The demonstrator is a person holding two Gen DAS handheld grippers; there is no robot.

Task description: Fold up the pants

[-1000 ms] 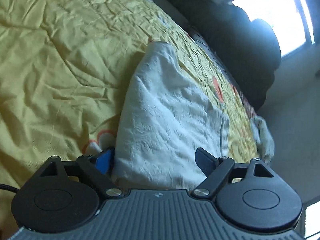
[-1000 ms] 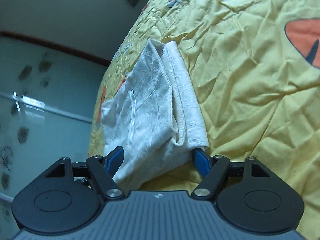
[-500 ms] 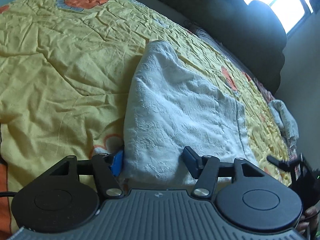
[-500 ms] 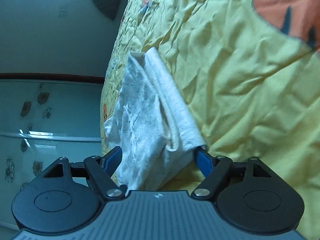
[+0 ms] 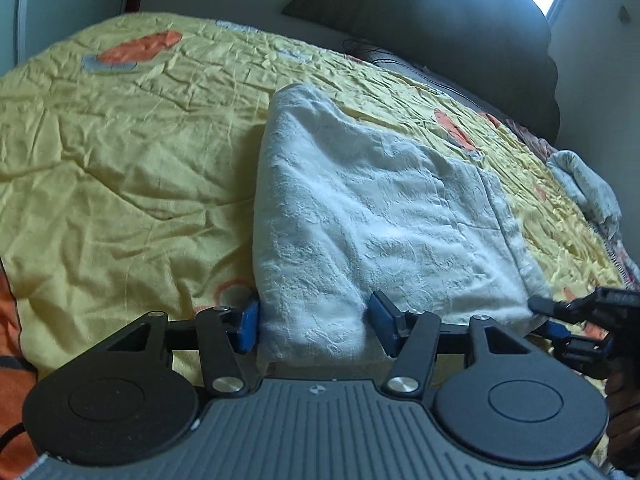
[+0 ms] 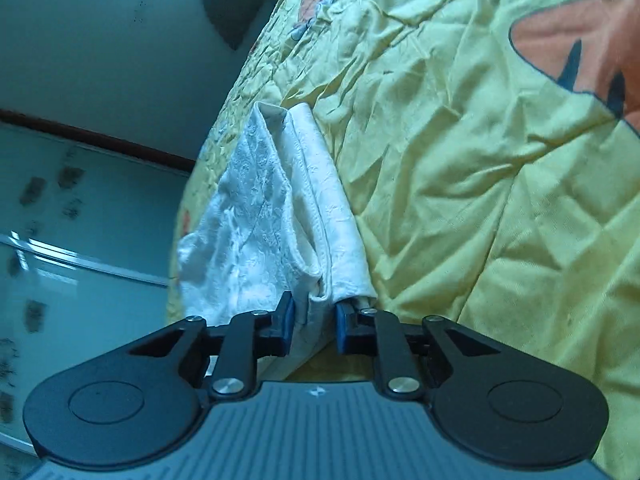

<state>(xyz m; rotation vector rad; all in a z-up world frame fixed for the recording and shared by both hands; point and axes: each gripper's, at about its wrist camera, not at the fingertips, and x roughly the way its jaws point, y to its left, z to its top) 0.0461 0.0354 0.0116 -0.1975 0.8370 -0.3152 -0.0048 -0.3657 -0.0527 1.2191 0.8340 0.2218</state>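
Note:
The white textured pants (image 5: 372, 208) lie folded on the yellow bedspread (image 5: 120, 152). My left gripper (image 5: 314, 320) has its blue pads on either side of the thick near left corner of the fabric, jaws partly closed around it. In the right wrist view the pants (image 6: 272, 216) show as a layered fold, and my right gripper (image 6: 314, 326) is shut on the near corner of those layers. The right gripper also shows at the right edge of the left wrist view (image 5: 568, 320), at the pants' near right corner.
A dark headboard (image 5: 460, 28) stands at the far end of the bed. A pale crumpled cloth (image 5: 588, 188) lies at the bed's right edge. In the right wrist view the bed edge drops off to the left toward a patterned glass panel (image 6: 60, 240).
My right gripper's jaws closed from wide open onto the pants' layered corner. My left gripper's jaws narrowed around the other corner, and the left view tilted up toward the headboard.

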